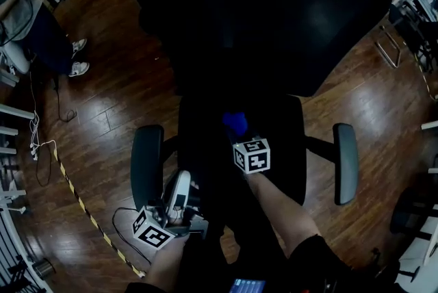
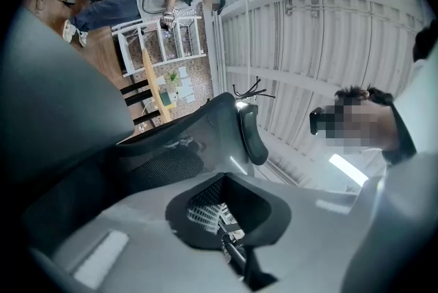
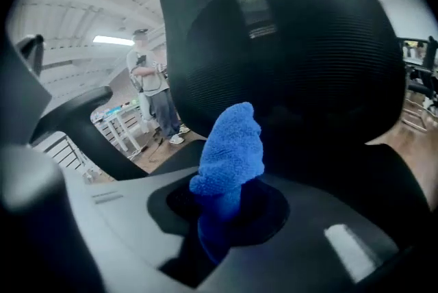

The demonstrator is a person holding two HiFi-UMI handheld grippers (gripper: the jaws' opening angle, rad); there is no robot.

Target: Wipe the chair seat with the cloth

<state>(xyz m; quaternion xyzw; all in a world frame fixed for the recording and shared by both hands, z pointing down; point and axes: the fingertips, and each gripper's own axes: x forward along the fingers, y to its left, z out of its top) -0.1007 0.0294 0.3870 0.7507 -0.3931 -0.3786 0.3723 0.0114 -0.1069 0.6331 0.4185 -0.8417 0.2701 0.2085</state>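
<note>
The right gripper (image 1: 239, 136) is clamped on the blue cloth (image 1: 235, 124), which bunches up out of its jaws and sits over the middle of the black chair seat (image 1: 282, 142), just in front of the backrest (image 1: 274, 11). The left gripper (image 1: 181, 182) hangs off the seat's front left corner, beside the armrest (image 1: 146, 166), its jaws drawn together with nothing between them.

Black-and-white marker cubes (image 1: 152, 228) (image 1: 252, 155) top the left gripper (image 1: 182, 179) and right gripper (image 1: 237, 130).
</note>
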